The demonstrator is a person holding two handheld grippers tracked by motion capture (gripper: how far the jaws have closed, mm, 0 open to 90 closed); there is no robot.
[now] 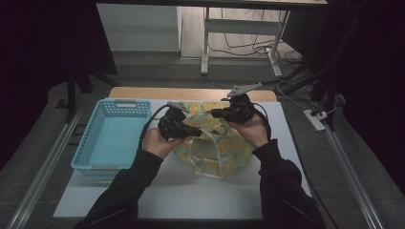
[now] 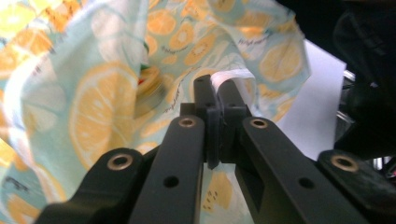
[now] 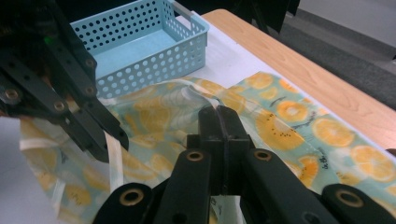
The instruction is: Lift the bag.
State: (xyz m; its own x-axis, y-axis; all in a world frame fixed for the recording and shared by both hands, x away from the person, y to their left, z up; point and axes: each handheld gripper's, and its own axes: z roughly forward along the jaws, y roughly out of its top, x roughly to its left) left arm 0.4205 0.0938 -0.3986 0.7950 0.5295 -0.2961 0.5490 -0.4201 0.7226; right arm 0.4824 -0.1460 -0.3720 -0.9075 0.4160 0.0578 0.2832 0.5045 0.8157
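Note:
A teal cloth (image 1: 229,150) printed with orange slices and edged in white hangs lifted off the table between both grippers. My left gripper (image 1: 197,131) is shut on its white edge strip, which shows pinched between the closed jaw tips in the left gripper view (image 2: 218,86), with the cloth (image 2: 102,107) draped behind. My right gripper (image 1: 216,113) is shut on the cloth's upper edge; its jaws (image 3: 219,114) stand closed over the cloth (image 3: 289,121). The left gripper (image 3: 113,148) appears at the left of the right gripper view, a white strip dangling from it.
A light blue perforated basket (image 1: 90,143) stands to the left on the white mat (image 1: 191,195), also seen far off in the right gripper view, basket (image 3: 154,65). The wooden table edge (image 1: 191,93) runs behind. Cables and table legs lie on the floor beyond.

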